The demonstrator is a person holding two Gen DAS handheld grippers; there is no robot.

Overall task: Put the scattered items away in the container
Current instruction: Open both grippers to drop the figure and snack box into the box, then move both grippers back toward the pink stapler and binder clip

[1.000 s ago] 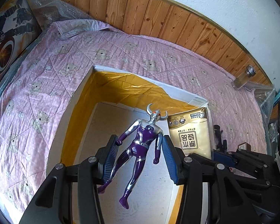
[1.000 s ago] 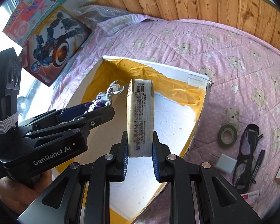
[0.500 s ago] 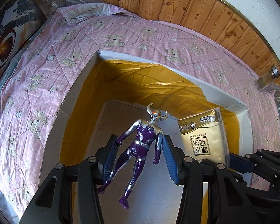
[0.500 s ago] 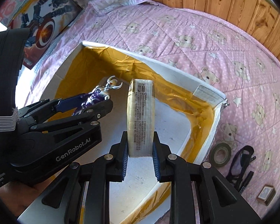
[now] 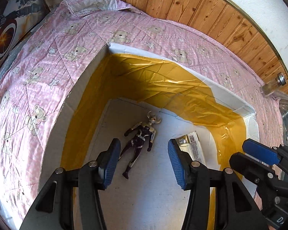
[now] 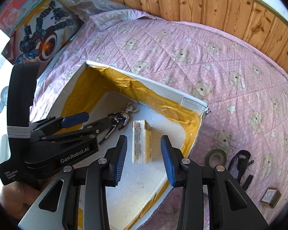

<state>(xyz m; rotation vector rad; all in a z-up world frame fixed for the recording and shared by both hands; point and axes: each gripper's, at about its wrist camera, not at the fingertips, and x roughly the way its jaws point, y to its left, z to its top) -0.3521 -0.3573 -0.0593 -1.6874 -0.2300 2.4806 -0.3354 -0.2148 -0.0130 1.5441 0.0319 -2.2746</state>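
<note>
Pink quilt [image 6: 201, 57] lies under a foil-lined box [image 5: 230, 99], its near wall cut off by both views' edges. Inside, a figure [image 5: 140, 138] lies flat beside a tissue pack [image 6: 141, 141], half hidden in the left view. Left gripper [image 5: 142, 163] and right gripper [image 6: 144, 159] hover above, jaws spread, empty.

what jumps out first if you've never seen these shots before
The big white box lined with shiny gold foil sits on a pink teddy-bear quilt. On its floor lie a horned purple toy figure and, to its right, a gold packet. Both grippers, left and right, hover open above them.
</note>
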